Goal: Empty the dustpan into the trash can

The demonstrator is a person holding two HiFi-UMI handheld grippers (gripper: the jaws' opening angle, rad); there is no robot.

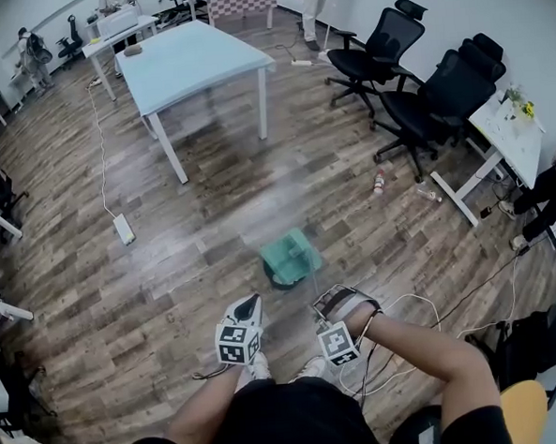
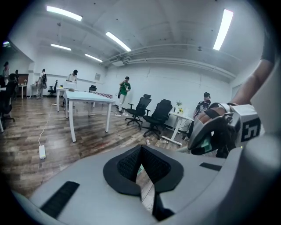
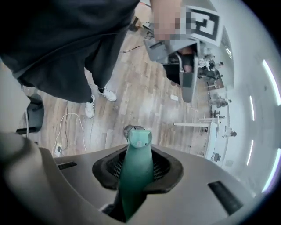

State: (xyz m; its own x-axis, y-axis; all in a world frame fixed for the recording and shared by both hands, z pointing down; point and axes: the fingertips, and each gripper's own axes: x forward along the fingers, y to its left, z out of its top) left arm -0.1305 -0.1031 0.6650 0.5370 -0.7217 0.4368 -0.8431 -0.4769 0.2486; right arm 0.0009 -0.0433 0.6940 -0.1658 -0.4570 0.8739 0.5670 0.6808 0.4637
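Right gripper view shows the right gripper clamped on the dustpan handle, the dustpan just ahead of it, seemingly over the trash can: tilt slowly, lip inside the rim, with the empty, closed left gripper held clear.

- Head view: from above, steeply down onto the wooden floor
- Left gripper view: low, near level; shares white table and office chairs with head view
- Right gripper view: downward, onto the person's shoes
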